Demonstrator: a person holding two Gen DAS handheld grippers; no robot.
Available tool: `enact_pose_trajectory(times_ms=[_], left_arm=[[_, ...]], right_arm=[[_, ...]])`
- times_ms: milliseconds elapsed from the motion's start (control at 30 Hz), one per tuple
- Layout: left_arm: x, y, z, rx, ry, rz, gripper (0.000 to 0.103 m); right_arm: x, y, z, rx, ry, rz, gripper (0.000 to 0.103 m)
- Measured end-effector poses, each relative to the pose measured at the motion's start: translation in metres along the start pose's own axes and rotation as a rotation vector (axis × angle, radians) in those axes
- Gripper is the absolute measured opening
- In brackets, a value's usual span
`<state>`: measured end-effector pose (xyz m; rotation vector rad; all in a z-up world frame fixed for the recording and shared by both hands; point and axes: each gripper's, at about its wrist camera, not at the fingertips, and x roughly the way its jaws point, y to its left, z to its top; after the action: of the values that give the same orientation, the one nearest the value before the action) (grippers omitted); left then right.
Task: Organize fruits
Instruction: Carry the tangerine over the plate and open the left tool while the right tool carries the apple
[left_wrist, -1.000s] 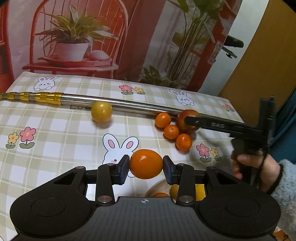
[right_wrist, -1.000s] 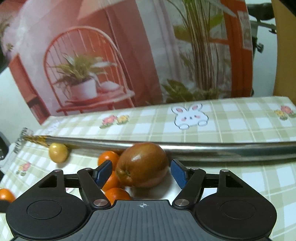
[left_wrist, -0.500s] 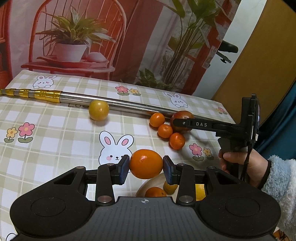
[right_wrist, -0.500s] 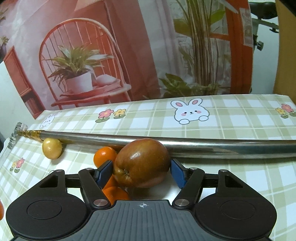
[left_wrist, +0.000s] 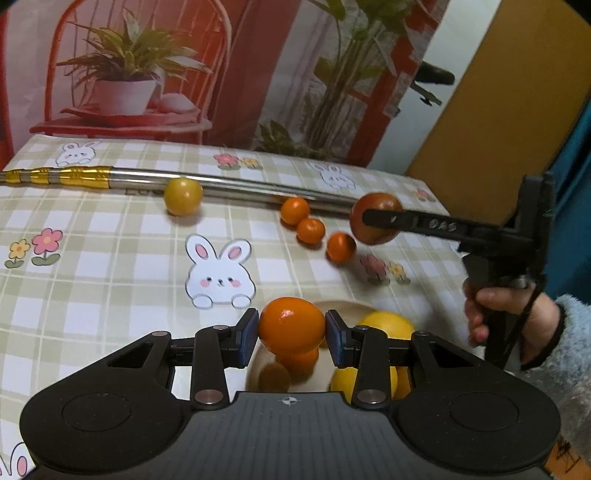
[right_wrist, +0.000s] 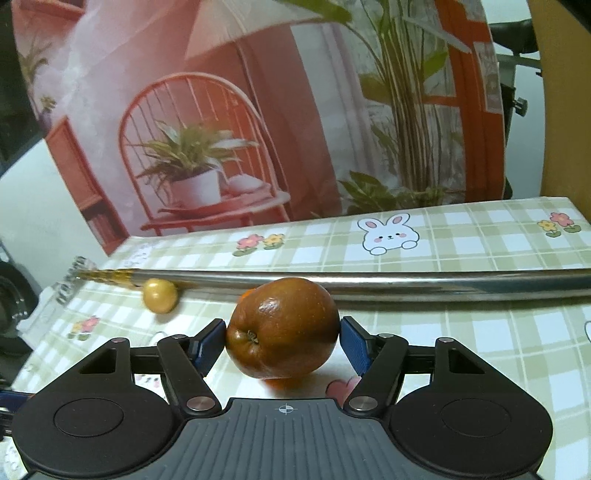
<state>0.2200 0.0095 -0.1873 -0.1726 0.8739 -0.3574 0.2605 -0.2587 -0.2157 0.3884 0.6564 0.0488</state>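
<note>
My left gripper (left_wrist: 291, 326) is shut on a large orange (left_wrist: 291, 321), held just above a cream bowl (left_wrist: 341, 304) near the table's front edge. A small orange (left_wrist: 297, 360) and yellow citrus fruit (left_wrist: 388, 326) lie in the bowl. A hand holds my right gripper (right_wrist: 282, 332), which is shut on a brown-red apple (right_wrist: 282, 328). In the left wrist view that apple (left_wrist: 380, 205) hangs above the table at the right. Three small tangerines (left_wrist: 310, 230) and a yellow round fruit (left_wrist: 183, 195) lie on the checked cloth.
A long metal pole (left_wrist: 258, 192) with a gold end lies across the back of the table, touching the yellow fruit (right_wrist: 159, 295). A tangerine (right_wrist: 280, 382) sits under the held apple. A printed backdrop stands behind; the table's right edge is near the hand (left_wrist: 491, 310).
The right gripper's pads have come in against the apple and raised it off the table. The left gripper has carried the orange back over the bowl.
</note>
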Motion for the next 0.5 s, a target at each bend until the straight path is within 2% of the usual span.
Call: enact_pose_trajectory(times_ms=[333, 500], left_arm=[[0.032, -0.004, 0.008, -0.006, 0.063, -0.052, 0.041], [0.054, -0.013, 0.012, 0.039, 0.099, -0.027, 0.041]], right_arm=[[-0.051, 0.002, -0.018, 0.041, -0.053, 0.066, 0.064], [-0.062, 0.002, -0.025, 0.051, -0.058, 0.075, 0.064]])
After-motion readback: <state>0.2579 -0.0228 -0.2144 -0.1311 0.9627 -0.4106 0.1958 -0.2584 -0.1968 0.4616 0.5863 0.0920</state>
